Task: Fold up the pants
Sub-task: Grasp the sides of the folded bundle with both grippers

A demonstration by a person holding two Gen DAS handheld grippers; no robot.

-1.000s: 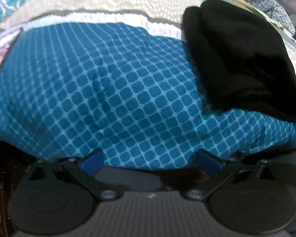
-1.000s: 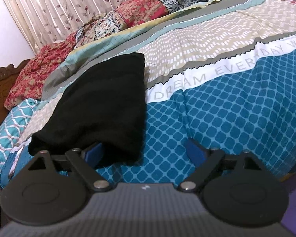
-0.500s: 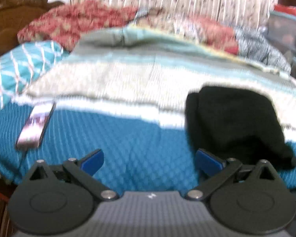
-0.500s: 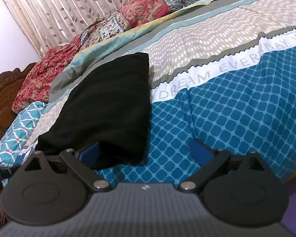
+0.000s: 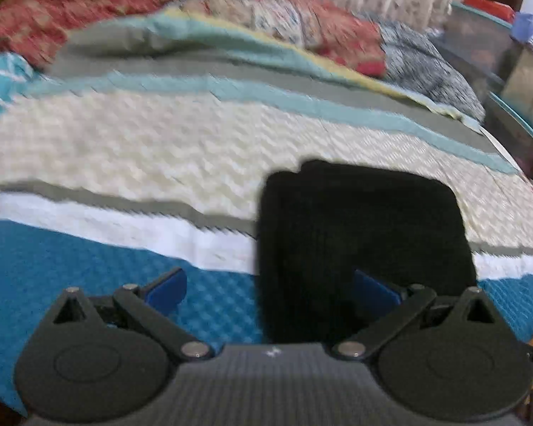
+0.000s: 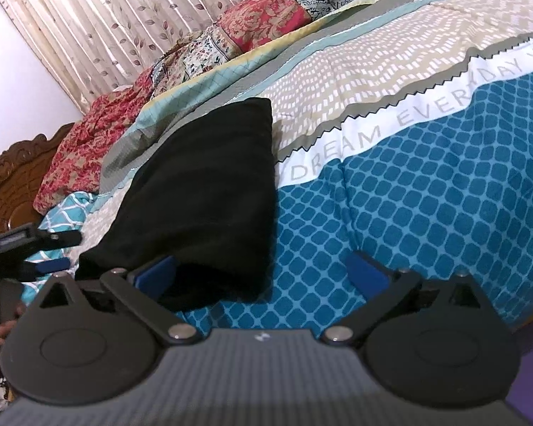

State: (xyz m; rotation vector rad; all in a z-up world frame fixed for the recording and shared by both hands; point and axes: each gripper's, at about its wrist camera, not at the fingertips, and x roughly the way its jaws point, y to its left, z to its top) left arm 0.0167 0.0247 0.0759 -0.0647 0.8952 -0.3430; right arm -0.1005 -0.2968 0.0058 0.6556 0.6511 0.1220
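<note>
Bedroom setting: bed [image 6: 444,184] covered by a patterned bedspread with blue checked, white lettered, beige and grey-green bands; the white band reads "DREAM EVERYDAY" in the right wrist view.

Curtain [image 6: 124,17]: pale, leaf-printed, hanging behind the bed.

Quilts [image 6: 259,25]: red floral and dark patterned, heaped along the far edge of the bed below the curtain.

Headboard [image 6: 7,177]: carved brown wood, at the left edge of the right wrist view.

Pants [image 6: 209,191]: black, folded into a compact rectangular bundle, lying flat on the bed across the blue, white and beige bands. In the left wrist view the pants [image 5: 362,241] sit directly ahead and slightly to the right; that view is blurred.

Left tongs [image 5: 270,289]: blue-tipped fingers spread wide apart, gripping nothing; the right finger appears in front of the near edge of the pants, contact cannot be told. These tongs also show at the left edge of the right wrist view [image 6: 49,252], beside the bundle.

Right tongs [image 6: 263,273]: fingers spread wide apart, gripping nothing, near the bundle's closest corner.
</note>
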